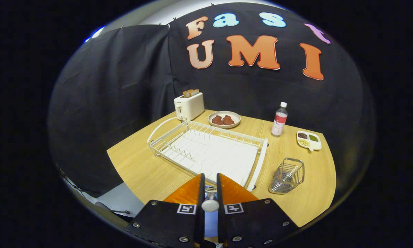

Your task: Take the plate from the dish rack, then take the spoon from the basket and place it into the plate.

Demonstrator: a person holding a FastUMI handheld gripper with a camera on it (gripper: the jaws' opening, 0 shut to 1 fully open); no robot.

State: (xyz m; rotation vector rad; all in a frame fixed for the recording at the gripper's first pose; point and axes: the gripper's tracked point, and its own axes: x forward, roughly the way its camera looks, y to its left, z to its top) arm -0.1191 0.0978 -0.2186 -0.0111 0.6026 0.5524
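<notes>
**Spoon in the basket, gripper fingers nearly together at the near edge**

Held over the near edge of the table [151,172], with the gripper [210,175] aimed toward the far edge. Fingers drawn close, leaving just a narrow slit. Lodged in that slit, a small white round thing, too little of it showing to name. Cannot tell whether the fingers press on it or merely flank it.

Just ahead of the fingertips, the white wire dish rack [260,160], laid slantwise across the middle of the table. To its right, near the right edge, a metal wire basket [278,187] standing upright. Inside it the spoon [290,174], long axis steep and tilted, upper end leaning up and away from the fingers, lower end down in the basket.

Along the far edge: a toaster [189,106] at the left corner, then a plate [237,119] with two brown pieces, then a bottle [279,120] standing upright. Near the far right corner, a small divided dish [319,144].
</notes>
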